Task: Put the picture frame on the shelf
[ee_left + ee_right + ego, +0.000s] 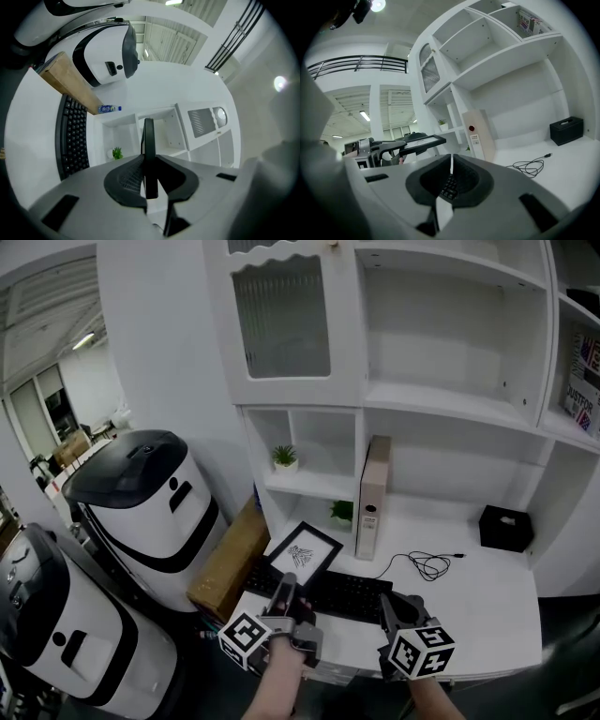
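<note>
Fig.: Soft, even indoor light. White shelf unit (pixel 450 399) is bright, w/ faint shadows under its boards. Head view: fisheye bend at edges, dim lower corners. Both gripper views: round vignette, black corners, near foreground soft. Ceiling lamp (pixel 377 4) glares at top of right gripper view; light spot (pixel 280 83) flares at right of left gripper view.

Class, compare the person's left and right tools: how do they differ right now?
The left tool is shut on the picture frame; the right tool is shut on nothing. The left tool hangs over the left end of the keyboard, the right tool over its right end. Both point toward the shelf unit.
</note>
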`<state>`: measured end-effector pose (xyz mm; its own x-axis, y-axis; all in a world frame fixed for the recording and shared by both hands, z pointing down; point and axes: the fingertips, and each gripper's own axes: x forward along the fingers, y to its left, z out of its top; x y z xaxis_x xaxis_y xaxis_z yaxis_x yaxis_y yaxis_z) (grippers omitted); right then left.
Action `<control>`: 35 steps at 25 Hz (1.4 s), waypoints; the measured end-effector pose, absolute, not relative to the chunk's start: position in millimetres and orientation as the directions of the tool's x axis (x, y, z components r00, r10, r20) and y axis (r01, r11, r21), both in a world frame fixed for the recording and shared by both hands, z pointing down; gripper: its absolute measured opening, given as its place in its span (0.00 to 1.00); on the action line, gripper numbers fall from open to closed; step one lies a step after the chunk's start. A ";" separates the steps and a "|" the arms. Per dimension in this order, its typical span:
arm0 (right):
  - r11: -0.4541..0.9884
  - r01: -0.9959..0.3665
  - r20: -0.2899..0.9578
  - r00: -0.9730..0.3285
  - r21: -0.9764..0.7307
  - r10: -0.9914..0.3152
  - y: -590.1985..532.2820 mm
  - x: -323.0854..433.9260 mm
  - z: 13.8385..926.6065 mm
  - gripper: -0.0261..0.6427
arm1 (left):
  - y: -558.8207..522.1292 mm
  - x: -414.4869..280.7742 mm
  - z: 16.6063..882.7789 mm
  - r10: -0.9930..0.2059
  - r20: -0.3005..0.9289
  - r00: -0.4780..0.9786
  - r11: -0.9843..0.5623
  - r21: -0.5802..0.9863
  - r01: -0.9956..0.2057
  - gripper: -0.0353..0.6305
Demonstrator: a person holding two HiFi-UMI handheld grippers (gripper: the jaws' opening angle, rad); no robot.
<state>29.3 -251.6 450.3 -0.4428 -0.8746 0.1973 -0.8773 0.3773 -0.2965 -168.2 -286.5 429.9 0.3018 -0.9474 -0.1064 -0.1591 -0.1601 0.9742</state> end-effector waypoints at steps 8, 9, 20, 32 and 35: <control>0.389 -0.871 0.194 -0.455 -0.300 -0.869 -273.0 32.6 448.6 0.04 | -319.8 -163.4 407.3 -0.945 -0.159 0.285 -0.194 0.976 -0.098 0.16; 0.389 -0.870 0.195 -0.456 -0.302 -0.868 -274.9 33.3 449.1 0.04 | -323.9 -161.8 404.6 -0.945 -0.162 0.283 -0.196 0.976 -0.095 0.16; 0.398 -0.859 0.207 -0.474 -0.321 -0.856 -292.5 35.0 456.2 0.04 | -365.0 -155.5 369.7 -0.952 -0.199 0.232 -0.225 0.970 -0.094 0.16; 0.380 -0.865 0.212 -0.460 -0.329 -0.862 -305.4 48.7 459.2 0.04 | -403.6 -150.5 362.4 -0.970 -0.182 0.162 -0.200 0.974 -0.104 0.16; 0.372 -0.865 0.217 -0.455 -0.337 -0.863 -307.1 52.5 462.6 0.04 | -414.5 -150.2 365.8 -0.975 -0.171 0.145 -0.188 0.976 -0.114 0.16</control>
